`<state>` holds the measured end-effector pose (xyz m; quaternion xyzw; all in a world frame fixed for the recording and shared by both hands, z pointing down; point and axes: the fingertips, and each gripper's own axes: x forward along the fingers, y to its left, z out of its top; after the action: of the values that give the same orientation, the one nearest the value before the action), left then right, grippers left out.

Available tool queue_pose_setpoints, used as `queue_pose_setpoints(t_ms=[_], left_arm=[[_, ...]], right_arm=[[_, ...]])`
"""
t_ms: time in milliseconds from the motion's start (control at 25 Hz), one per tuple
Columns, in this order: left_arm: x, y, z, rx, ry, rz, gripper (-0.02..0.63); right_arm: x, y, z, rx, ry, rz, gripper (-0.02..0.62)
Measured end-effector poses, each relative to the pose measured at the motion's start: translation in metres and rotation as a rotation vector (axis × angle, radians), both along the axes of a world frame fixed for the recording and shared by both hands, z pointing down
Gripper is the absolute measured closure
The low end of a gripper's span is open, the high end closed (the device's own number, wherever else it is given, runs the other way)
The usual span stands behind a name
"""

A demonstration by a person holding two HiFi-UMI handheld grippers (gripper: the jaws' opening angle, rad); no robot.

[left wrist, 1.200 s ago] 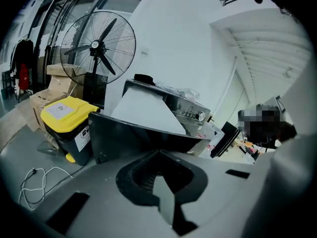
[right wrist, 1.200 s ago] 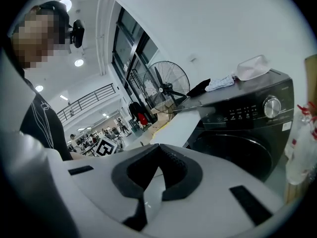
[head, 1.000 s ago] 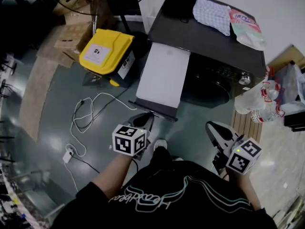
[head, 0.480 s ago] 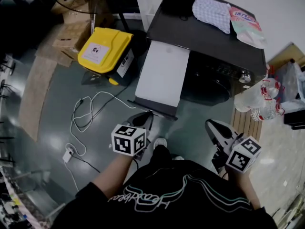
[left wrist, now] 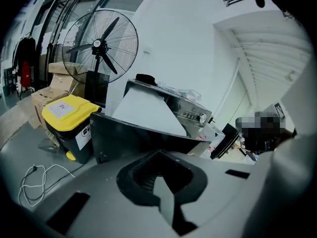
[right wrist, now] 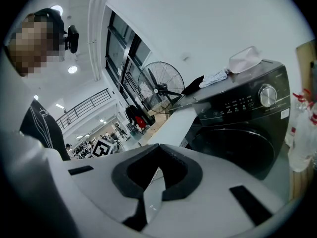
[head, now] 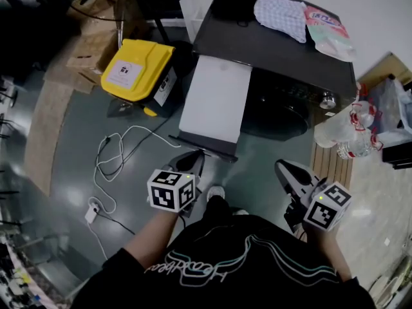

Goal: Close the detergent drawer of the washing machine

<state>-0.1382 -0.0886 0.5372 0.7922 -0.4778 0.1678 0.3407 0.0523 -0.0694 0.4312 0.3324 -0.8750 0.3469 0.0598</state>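
Note:
The black washing machine (head: 277,50) stands ahead of me with its long white detergent drawer (head: 212,105) pulled far out, dark front panel (head: 203,148) nearest me. My left gripper (head: 192,163) hangs just short of that panel, shut and holding nothing. In the left gripper view the drawer (left wrist: 146,113) fills the middle, right beyond the gripper (left wrist: 161,182). My right gripper (head: 290,176) is lower right, in front of the round door, apart from the machine, shut and empty. The right gripper view shows the machine (right wrist: 242,128) and drawer (right wrist: 181,120) beyond the gripper (right wrist: 153,175).
A yellow-lidded bin (head: 138,69) stands left of the drawer, cardboard boxes (head: 90,50) behind it. A white cable (head: 116,153) loops on the floor to a power strip (head: 92,211). A cloth (head: 280,15) and bag (head: 328,31) lie on the machine. Plastic bottles (head: 351,134) stand right.
The head view has drifted a little, so the machine sits slightly further left. Both grippers stay shut in about the same places; the drawer is still out.

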Motion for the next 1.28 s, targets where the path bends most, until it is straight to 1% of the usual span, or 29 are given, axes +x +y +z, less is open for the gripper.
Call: queue_pose_setpoints(t_ms=[160, 440, 680, 1280], left_arm=[[0.002, -0.009, -0.008, 0.021, 0.015, 0.003, 0.584], [0.006, -0.019, -0.012, 0.019, 0.028, 0.013, 0.583], [0.006, -0.028, -0.012, 0.021, 0.023, 0.031, 0.584], [0.009, -0.057, -0.012, 0.016, 0.030, 0.110, 0.584]], right_arm=[[-0.001, 0.000, 0.000, 0.000, -0.004, 0.005, 0.569], [0.000, -0.002, -0.001, 0.000, -0.004, 0.025, 0.569], [0.000, -0.008, -0.004, 0.003, -0.004, 0.054, 0.569], [-0.003, -0.024, -0.004, 0.021, -0.019, 0.157, 0.569]])
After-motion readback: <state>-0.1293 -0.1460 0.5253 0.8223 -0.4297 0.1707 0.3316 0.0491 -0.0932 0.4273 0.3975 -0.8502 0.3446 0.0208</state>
